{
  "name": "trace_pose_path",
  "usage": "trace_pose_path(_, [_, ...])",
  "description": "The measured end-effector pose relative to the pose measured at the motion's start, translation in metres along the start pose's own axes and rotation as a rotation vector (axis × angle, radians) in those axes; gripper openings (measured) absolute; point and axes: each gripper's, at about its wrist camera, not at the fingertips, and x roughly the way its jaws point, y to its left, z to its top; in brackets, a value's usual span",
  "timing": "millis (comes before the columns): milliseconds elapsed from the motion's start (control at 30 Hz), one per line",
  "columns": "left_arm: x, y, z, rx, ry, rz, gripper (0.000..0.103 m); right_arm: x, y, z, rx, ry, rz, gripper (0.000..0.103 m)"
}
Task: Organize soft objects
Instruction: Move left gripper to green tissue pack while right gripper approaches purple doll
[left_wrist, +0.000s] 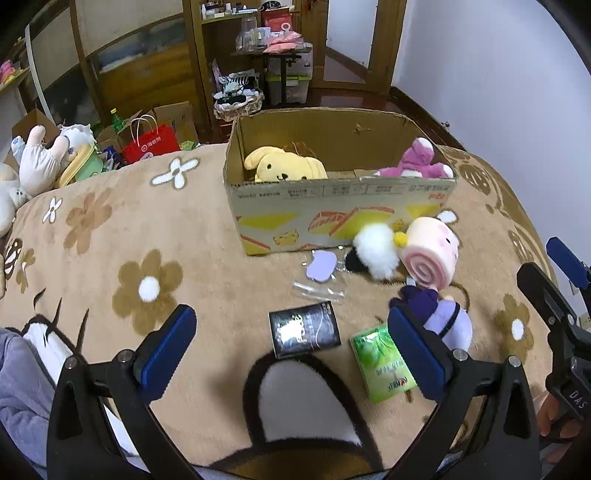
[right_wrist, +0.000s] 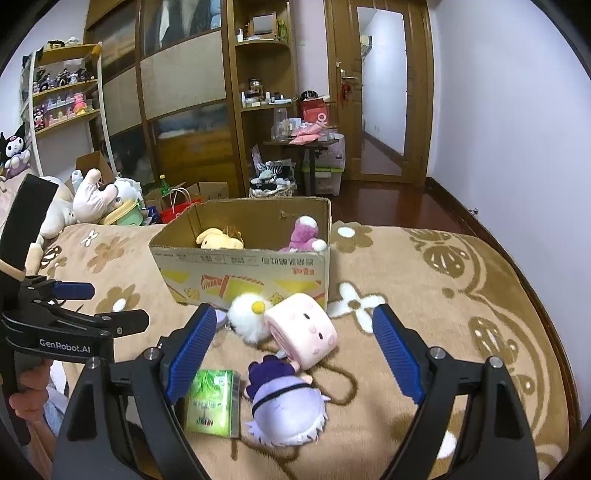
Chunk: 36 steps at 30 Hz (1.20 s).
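Under me spreads a tan blanket (right_wrist: 424, 295) patterned with brown and white flowers. On it stands an open cardboard box (left_wrist: 332, 206) holding a yellow dog plush (left_wrist: 286, 166) on one side and a pink bear plush (left_wrist: 421, 160) on the other. Just in front of the box lie a pink swirl-roll cushion toy (right_wrist: 304, 334) and, touching it, a white fluffy pompom (right_wrist: 247, 319) with a small yellow ball. Nearer to me lies a purple-haired doll plush (right_wrist: 284, 402), face down, just beside a green tissue packet (right_wrist: 212, 402). A black packet (left_wrist: 304, 329) rests left of the tissue packet, with a small lilac tag (left_wrist: 320, 264) beyond it. My left gripper (left_wrist: 291, 354) hangs above the blanket, fingers wide apart and holding nothing. My right gripper (right_wrist: 295, 354) is likewise spread wide, the doll plush lying between its blue pads (right_wrist: 192, 350), untouched.
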Motion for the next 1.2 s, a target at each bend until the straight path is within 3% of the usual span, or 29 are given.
trace_pose_path(733, [0.015, -0.024, -0.024, 0.002, 0.081, -0.026, 0.102, 0.007, -0.009, -0.006, 0.035, 0.061, -0.012, 0.091])
trace_pose_path(1200, [0.041, -0.047, -0.032, 0.043, 0.15, -0.074, 0.102, 0.051, -0.016, -0.018, 0.075, 0.225, 0.017, 0.091])
